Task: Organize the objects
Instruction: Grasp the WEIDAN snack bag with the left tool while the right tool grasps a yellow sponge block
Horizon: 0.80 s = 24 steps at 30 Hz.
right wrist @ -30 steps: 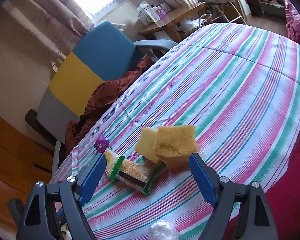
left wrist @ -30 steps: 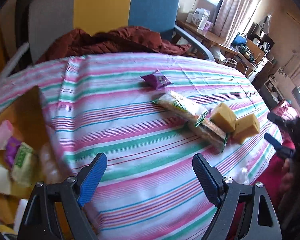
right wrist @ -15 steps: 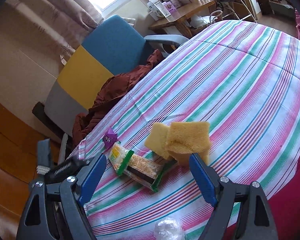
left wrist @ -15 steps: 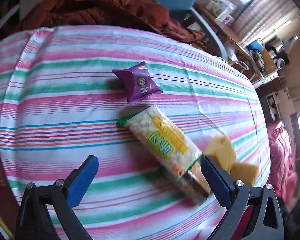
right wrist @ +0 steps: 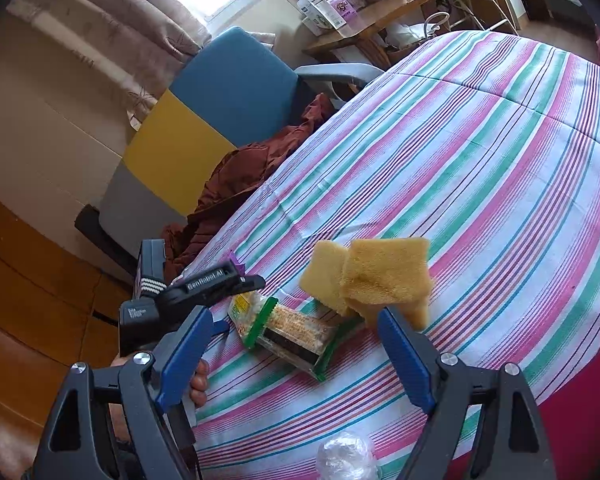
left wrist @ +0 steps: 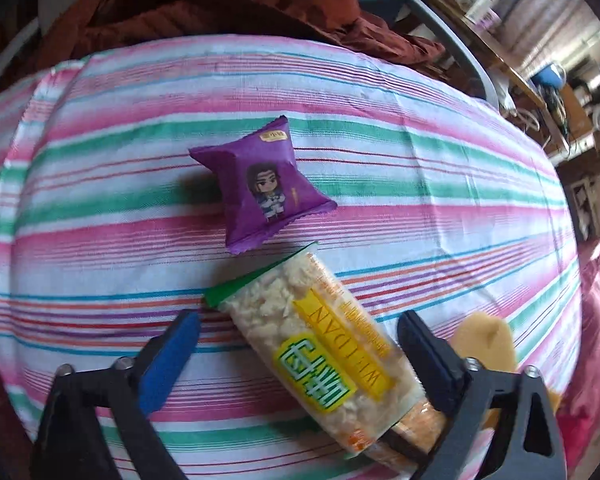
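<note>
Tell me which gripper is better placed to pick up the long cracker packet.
Left. The left gripper already straddles the cracker packet from above, its jaws closing around it without pressing yet. The right gripper stands open farther back, with the yellow sponges nearer its fingers.

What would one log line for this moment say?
left tool: closing around rice-cracker pack, not gripping | right tool: open, empty | purple snack packet: on striped cloth

the right gripper point(right wrist: 296, 354) hangs wide open over the striped bench point(right wrist: 480, 152). two yellow sponges point(right wrist: 374, 276) sit just beside a snack pack point(right wrist: 288, 330). the left gripper point(right wrist: 220, 282) is closing over the snack pack's far end.
</note>
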{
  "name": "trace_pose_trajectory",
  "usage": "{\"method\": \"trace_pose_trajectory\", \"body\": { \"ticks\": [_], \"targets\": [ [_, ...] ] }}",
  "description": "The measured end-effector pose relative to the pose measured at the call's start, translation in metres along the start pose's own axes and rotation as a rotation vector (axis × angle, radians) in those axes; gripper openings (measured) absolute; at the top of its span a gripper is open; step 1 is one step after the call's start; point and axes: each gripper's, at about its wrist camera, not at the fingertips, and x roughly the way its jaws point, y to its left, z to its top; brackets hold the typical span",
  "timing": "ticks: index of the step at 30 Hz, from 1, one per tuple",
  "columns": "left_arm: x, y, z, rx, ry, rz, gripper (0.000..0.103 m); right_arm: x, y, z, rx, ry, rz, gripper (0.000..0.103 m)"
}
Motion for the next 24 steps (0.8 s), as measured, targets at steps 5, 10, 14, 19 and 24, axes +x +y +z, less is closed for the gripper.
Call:
{"method": "trace_pose_trajectory", "body": {
  "ticks": [5,10,14,19,24],
  "targets": [
    [-0.013,0.01,-0.02,0.178,-0.049,0.035,0.051,0.001,-0.001,0.0,0.008,0.003,-0.012,0.086],
    [-0.027,0.028,-0.053,0.286,-0.08,0.04,0.047,0.0,-0.006,0.001,0.037,0.001,-0.019,0.086],
    [-0.036,0.034,-0.086,0.349,-0.134,0.054,0.047,0.001,-0.008,0.001,0.054,0.0,-0.037,0.086],
    [-0.046,0.037,-0.121,0.362,-0.181,0.029,0.047,0.001,-0.013,0.002,0.085,-0.014,-0.076,0.086],
    [-0.046,0.044,-0.13,0.357,-0.229,0.002,0.047,0.001,-0.015,0.003,0.097,-0.024,-0.124,0.086]
  ]
}}
